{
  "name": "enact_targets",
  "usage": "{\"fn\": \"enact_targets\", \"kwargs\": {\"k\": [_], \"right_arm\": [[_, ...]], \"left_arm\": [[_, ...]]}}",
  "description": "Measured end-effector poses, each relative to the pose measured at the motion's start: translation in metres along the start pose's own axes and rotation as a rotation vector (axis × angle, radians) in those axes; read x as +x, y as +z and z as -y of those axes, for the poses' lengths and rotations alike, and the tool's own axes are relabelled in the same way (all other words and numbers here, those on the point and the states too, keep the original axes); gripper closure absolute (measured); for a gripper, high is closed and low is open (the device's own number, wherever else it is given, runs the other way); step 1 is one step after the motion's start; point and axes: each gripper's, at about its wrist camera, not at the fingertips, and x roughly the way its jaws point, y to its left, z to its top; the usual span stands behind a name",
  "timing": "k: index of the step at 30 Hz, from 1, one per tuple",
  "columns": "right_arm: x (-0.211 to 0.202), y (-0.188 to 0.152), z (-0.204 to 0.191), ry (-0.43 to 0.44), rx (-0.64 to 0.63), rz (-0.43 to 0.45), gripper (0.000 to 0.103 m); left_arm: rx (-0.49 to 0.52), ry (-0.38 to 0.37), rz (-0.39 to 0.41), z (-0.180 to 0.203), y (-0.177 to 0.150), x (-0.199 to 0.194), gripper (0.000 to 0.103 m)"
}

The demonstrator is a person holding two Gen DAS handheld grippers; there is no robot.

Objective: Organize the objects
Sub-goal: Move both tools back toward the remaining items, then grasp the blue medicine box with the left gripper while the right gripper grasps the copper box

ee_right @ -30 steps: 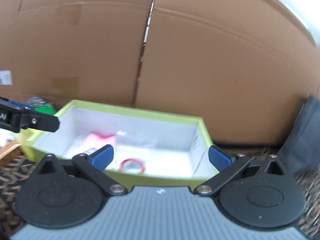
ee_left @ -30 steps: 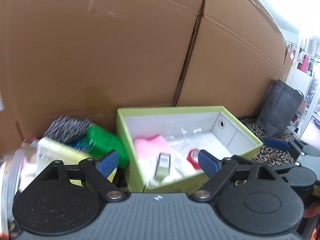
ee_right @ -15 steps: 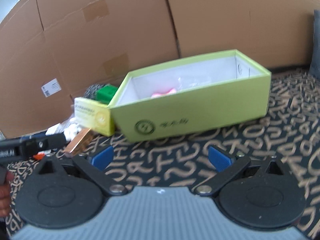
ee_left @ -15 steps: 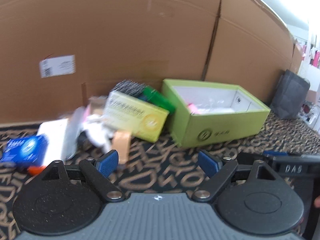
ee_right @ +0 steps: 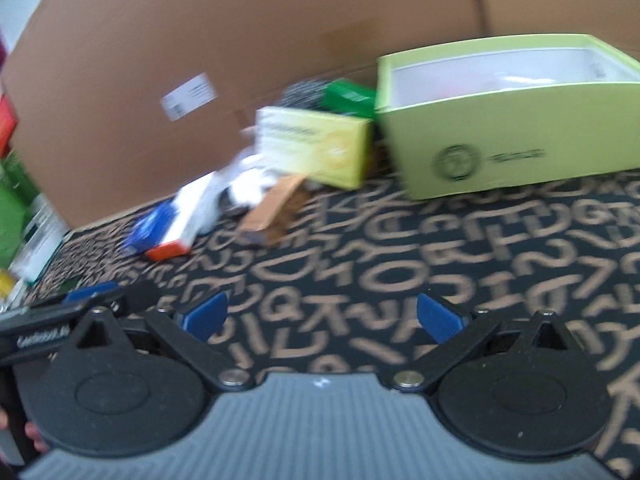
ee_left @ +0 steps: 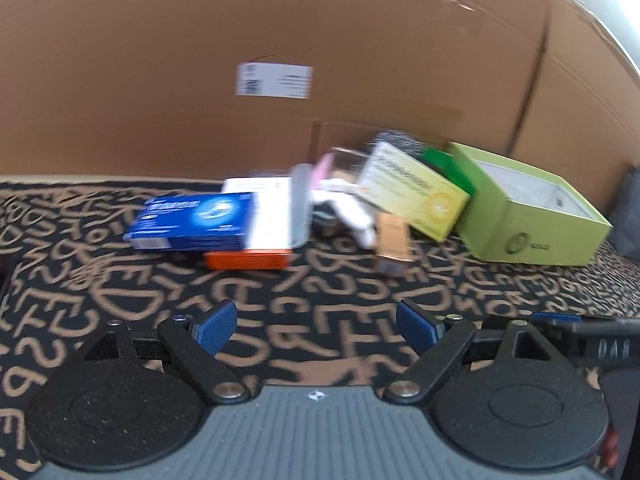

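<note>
The lime-green open cardboard bin (ee_right: 500, 140) has a round logo, too blurred to read; its contents are hidden. It sits on the letter-patterned desk (ee_right: 400, 264) beside a yellow-green carton (ee_left: 416, 192) and blue box (ee_left: 192, 222). Left gripper (ee_left: 316, 326) and right gripper (ee_right: 322, 316): jaws wide apart, holding nothing.

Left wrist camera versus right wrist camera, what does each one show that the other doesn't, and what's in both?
Only the left wrist view shows the open left gripper head-on, nothing between its fingers.

Only the right wrist view shows the blurred green and red items at the far left edge, and the open, empty right gripper head-on.

Both share the lime green open storage box, the yellow-green carton, the blue carton, the orange-edged box, the small tan box, the letter-patterned black mat and the brown cardboard wall.
</note>
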Motion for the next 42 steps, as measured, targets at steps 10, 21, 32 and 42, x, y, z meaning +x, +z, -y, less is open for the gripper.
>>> {"fn": "enact_targets", "kwargs": {"k": [10, 21, 32, 42], "right_arm": [[0.011, 0.001, -0.06, -0.059, -0.243, 0.128, 0.0], [0.025, 0.003, -0.071, 0.027, -0.197, 0.118, 0.0], [0.036, 0.008, -0.066, 0.047, -0.191, 0.1, 0.0], [0.083, 0.018, -0.089, -0.134, -0.307, 0.092, 0.0]], "left_arm": [[-0.117, 0.061, 0.036, -0.043, 0.028, 0.015, 0.013], [-0.155, 0.275, 0.004, -0.066, 0.102, 0.1, 0.013], [-0.067, 0.283, -0.065, -0.079, 0.04, 0.046, 0.014], [-0.245, 0.176, -0.106, -0.094, 0.022, 0.0, 0.014]]}}
